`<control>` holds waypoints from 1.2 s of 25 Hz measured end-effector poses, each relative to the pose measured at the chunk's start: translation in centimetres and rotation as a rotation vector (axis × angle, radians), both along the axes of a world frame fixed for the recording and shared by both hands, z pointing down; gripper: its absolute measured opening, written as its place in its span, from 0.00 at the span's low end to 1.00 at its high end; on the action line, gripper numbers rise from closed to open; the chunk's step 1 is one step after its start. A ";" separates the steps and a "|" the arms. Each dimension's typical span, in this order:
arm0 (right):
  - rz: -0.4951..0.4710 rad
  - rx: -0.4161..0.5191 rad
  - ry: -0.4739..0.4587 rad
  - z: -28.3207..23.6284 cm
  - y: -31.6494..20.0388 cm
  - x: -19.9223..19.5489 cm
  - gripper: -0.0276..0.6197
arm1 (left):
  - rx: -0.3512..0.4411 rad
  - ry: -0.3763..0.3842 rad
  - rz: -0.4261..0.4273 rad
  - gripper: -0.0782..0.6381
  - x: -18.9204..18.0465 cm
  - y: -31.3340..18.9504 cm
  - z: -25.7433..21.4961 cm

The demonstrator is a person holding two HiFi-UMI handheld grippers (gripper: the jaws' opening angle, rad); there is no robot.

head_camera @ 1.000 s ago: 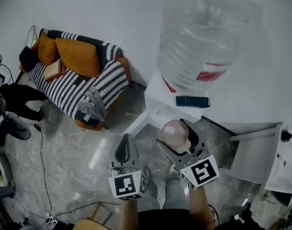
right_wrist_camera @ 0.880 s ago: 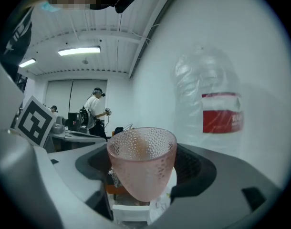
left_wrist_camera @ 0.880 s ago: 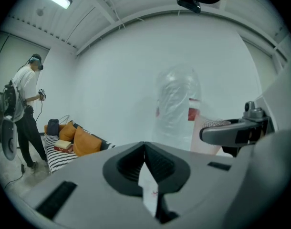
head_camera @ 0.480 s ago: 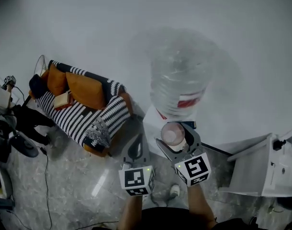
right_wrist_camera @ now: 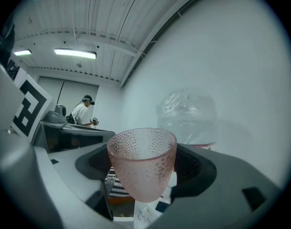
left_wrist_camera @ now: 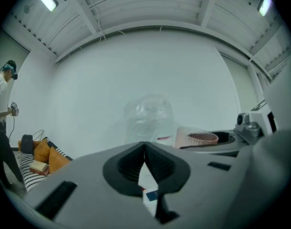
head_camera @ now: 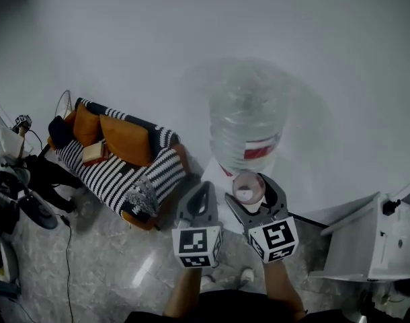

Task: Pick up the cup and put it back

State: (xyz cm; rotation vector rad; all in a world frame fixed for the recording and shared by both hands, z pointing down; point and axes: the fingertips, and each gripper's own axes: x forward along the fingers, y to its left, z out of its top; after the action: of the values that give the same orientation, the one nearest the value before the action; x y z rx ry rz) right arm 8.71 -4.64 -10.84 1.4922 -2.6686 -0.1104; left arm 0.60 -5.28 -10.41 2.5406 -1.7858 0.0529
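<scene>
While the white wall [head_camera: 124,46] fills most of the head view, we record a striped sofa [head_camera: 117,163] on the floor at left and a large clear bottle [head_camera: 249,123] at centre. Both grippers are held level before the bottle, side by side and apart. The left gripper [left_wrist_camera: 144,151] has its jaws closed together with nothing between them; we judge it idle, since the task calls for one gripper only. The right gripper [head_camera: 252,195] has its jaws set wide and clamped on the cup [right_wrist_camera: 143,163], with the pads pressing its sides at mid-body. The cup stands upright, rim uppermost and apparently empty, resting on no surface. We judge the mid-body grip chosen to keep it from tipping. Pick-up looks complete; the return is not yet done.
</scene>
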 end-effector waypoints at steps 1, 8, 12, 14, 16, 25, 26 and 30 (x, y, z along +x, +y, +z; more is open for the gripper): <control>-0.001 0.007 -0.005 -0.1 0.1 0.1 0.65 | -0.002 -0.004 0.003 0.13 0.3 0.0 0.2; 0.006 0.005 -0.015 -0.1 0.0 1.3 0.65 | 0.014 -0.022 0.056 0.13 2.4 0.1 -0.1; 0.007 0.025 -0.028 -0.6 -0.7 1.4 0.65 | 0.030 -0.031 0.062 0.13 2.6 -0.3 -0.7; 0.001 0.030 -0.030 -0.9 -1.2 1.3 0.65 | 0.039 -0.032 0.064 0.13 2.7 -0.6 -0.9; -0.006 0.034 -0.026 -1.0 -1.5 1.1 0.65 | 0.043 -0.031 0.064 0.13 2.7 -0.9 -1.0; -0.016 0.028 -0.040 -1.1 -3.7 0.3 0.65 | 0.027 -0.029 0.048 0.13 1.8 -2.7 -0.6; -0.019 0.024 -0.040 -0.9 -3.9 0.1 0.65 | 0.025 -0.030 0.044 0.13 1.5 -2.9 -0.5; -0.035 0.016 -0.029 -0.5 -4.3 -0.5 0.65 | 0.021 -0.034 0.033 0.13 0.9 -3.3 -0.4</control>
State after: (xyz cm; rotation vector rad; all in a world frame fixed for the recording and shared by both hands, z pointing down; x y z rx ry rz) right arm 8.21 -8.96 -11.34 1.4632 -2.7233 -0.1130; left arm 1.51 -8.58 -10.80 2.5989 -1.7655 0.0791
